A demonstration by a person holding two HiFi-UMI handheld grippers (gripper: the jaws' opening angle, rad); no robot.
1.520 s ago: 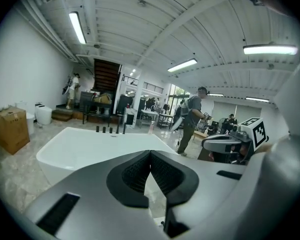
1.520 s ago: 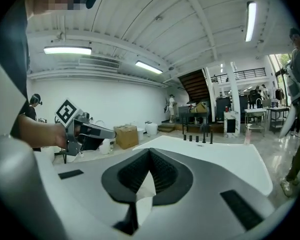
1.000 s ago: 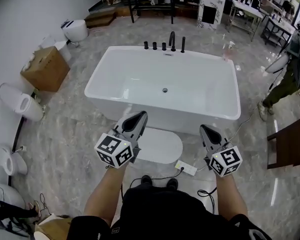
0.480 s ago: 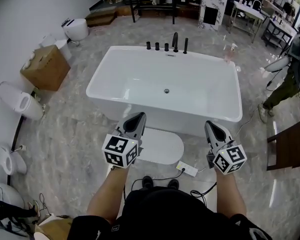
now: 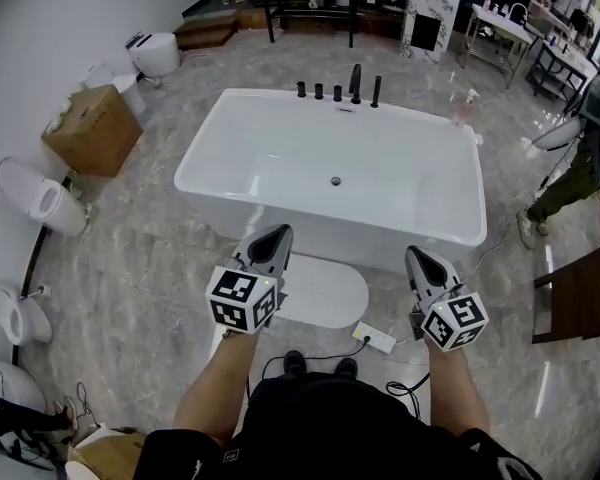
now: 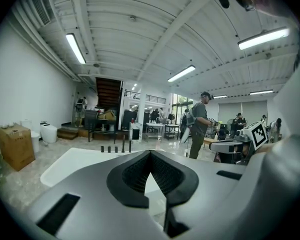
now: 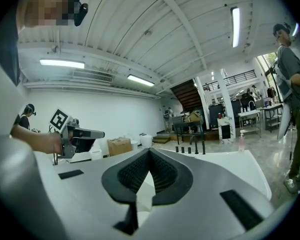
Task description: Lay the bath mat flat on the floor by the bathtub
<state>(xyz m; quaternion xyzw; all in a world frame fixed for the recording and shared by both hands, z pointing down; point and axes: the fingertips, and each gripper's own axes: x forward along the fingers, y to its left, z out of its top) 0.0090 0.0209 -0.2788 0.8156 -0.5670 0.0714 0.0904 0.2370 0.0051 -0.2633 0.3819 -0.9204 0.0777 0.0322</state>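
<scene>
Left gripper (image 5: 276, 234): jaws together, empty; same as a second before.
Right gripper (image 5: 414, 257): jaws together, empty; barely shifted.
Bath mat (image 5: 325, 293): flat on floor (image 5: 140, 258), below and between both jaws, just beside bathtub (image 5: 350, 246); unmoved.

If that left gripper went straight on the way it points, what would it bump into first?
Most likely the white bathtub. The left gripper, shut and empty, aims across the bath mat at the tub's near rim. Depth is unclear, so it might pass just over the rim.
</scene>
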